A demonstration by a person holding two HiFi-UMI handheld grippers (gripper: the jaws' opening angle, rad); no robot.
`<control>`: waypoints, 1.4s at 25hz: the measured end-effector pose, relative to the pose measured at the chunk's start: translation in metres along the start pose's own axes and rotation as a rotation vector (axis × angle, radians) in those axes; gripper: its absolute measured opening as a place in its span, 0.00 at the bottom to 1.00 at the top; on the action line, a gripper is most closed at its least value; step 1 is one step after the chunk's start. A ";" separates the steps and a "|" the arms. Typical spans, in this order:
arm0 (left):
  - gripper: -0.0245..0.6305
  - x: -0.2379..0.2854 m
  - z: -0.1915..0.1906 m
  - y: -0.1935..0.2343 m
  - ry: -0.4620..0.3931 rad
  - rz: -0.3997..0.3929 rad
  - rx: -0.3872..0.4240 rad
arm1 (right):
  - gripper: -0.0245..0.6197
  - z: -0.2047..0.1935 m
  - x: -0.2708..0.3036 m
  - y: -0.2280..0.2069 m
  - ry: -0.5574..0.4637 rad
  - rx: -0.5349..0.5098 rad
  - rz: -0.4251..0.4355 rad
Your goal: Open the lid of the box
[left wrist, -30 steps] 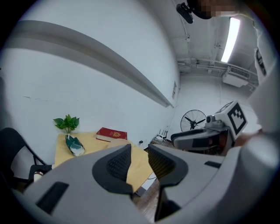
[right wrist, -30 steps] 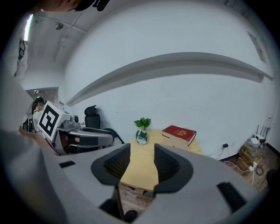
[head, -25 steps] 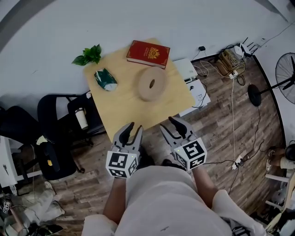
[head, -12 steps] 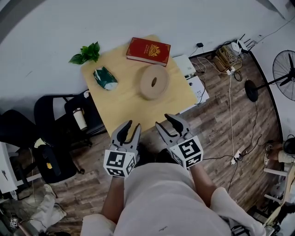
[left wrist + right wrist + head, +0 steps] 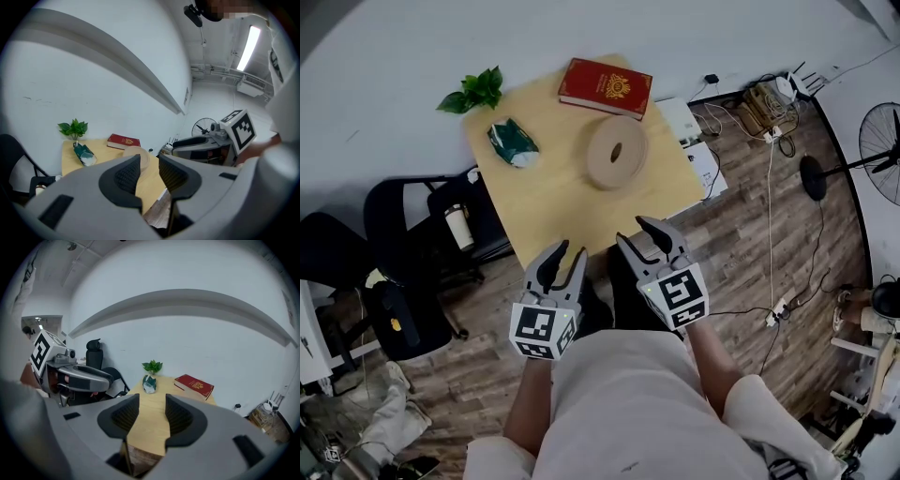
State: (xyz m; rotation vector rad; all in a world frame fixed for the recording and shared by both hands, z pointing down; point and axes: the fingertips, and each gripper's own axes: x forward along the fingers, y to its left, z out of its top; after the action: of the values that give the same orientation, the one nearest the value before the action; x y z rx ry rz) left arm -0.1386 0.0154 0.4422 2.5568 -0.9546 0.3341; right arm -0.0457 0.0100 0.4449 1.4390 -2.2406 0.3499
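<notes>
Since the red book-shaped box (image 5: 606,88) lies flat and closed at the far corner of the wooden table (image 5: 553,202), gold emblem upward, it is taken to be the task's thing. The step in hand is judged to be the approach, with the lid not yet touched. For a clean opening, one gripper is best brought to a free long edge of the lid while the base is pinned by the other, so that the flat box is not dragged or pushed off the far edge. Which long edge is hinged cannot be told, so the seam should be found before anything is lifted. The box's long axis is seen to run along the table's far edge, from the person's left to right and dipping slightly rightward in the head view, with its left short end pointed toward the leafy plant (image 5: 472,90) at the far left corner. Just nearer than the box a round tan disc (image 5: 616,152) with a centre hole is found, and a green packet (image 5: 512,142) is set well to the left. The left gripper (image 5: 569,255) and the right gripper (image 5: 637,236) are held side by side at the table's near edge, well apart from the box. Each has its jaws parted by a narrow gap, and nothing is held between them.
</notes>
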 end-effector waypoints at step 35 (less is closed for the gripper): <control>0.22 0.071 -0.010 0.040 0.052 0.175 -0.111 | 0.30 -0.051 0.135 -0.054 0.188 -0.215 0.188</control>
State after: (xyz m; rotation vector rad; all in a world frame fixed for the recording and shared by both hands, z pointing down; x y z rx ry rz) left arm -0.1136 -0.0482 0.4871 2.3592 -1.1467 0.3838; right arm -0.0325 -0.0964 0.5549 1.0461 -2.1892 0.2806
